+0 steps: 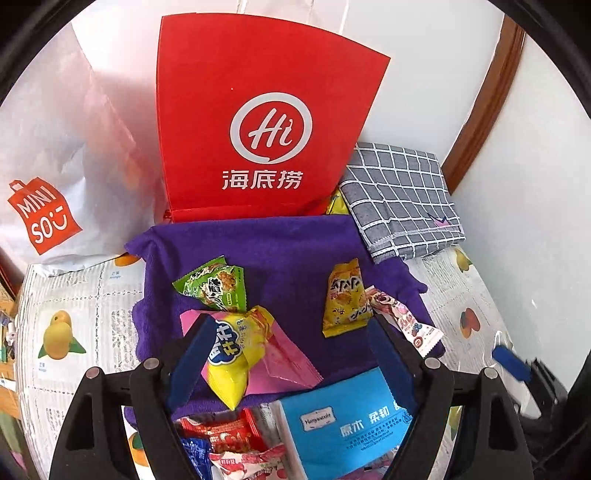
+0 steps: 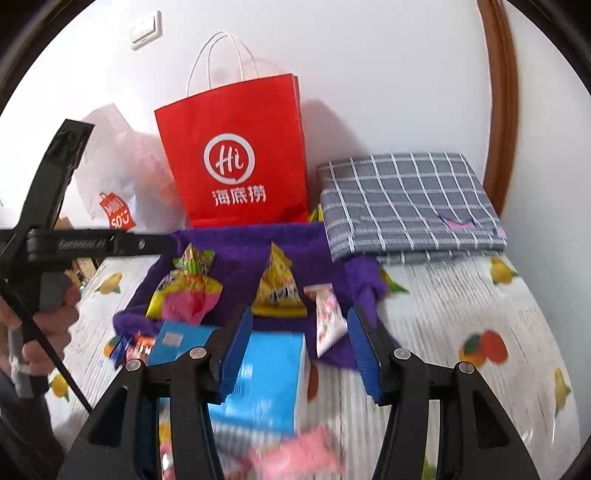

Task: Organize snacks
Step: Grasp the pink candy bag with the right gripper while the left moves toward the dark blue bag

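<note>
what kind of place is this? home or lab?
Likely a home: a table under a fruit-print tablecloth against a white wall, with a light switch, a folded checked cloth and a restaurant paper bag.

Left wrist view: close above purple cloth [image 1: 280, 243], angled down toward red paper bag [image 1: 258, 122] at wall. Right wrist view: farther back and rightward, same heading. Shared: cloth, bag, grey checked towel [image 2: 410, 203], blue tissue pack [image 1: 351, 435].
</note>
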### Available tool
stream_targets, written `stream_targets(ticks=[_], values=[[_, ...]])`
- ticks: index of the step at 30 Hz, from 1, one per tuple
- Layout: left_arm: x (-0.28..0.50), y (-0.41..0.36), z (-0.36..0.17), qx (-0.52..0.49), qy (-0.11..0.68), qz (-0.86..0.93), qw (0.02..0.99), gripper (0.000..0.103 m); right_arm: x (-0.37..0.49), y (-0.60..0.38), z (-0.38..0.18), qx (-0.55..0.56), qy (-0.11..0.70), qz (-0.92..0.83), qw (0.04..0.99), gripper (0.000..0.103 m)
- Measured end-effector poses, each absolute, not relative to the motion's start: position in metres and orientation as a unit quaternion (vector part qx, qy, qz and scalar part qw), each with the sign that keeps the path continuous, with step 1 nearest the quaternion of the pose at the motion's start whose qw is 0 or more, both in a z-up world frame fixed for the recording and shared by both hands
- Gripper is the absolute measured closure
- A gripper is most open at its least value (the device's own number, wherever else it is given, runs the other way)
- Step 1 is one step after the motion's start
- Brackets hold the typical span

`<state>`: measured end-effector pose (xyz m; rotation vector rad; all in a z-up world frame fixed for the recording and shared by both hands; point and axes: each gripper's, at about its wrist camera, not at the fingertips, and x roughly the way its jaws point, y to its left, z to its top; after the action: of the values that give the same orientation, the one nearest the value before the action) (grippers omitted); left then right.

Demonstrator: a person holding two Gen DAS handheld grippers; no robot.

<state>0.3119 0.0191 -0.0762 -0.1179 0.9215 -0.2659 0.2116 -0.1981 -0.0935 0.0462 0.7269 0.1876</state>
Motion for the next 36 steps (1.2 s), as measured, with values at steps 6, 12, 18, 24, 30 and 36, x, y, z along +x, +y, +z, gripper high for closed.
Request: stream_targets(ticks=[6,12,18,24,30,36], values=[[0.306,0.018,-0.071,-0.058,0.443,-0.132,0.885,0.020,0.181,-0.213,-0.123,0.022,0.388,0.082,0.918,0.034],[0.306,0.016,-0.073,-0.054,0.446,-0.131,0.884,0.020,0.171,-0.208,-0.169,0.029,0.434,0.124,0.892,0.033],[0.308,0.014,-0.076,-0.053,0.452,-0.135,0.880,0.020,0.174,-0.196,-0.197,-0.012,0.446,0.116,0.887,0.029],[0.307,0.010,-0.078,-0.047,0.455,-0.139,0.878,0.020,0.173,-0.189,-0.209,-0.035,0.442,0.116,0.889,0.020],[0.299,0.000,-0.074,-0.016,0.451,-0.135,0.882,0.020,0.174,-0.203,-0.206,-0.004,0.433,0.105,0.895,0.052],[0.281,0.010,-0.080,-0.010,0.453,-0.122,0.883,0.020,0.178,-0.233,-0.207,0.086,0.428,0.111,0.893,0.078]])
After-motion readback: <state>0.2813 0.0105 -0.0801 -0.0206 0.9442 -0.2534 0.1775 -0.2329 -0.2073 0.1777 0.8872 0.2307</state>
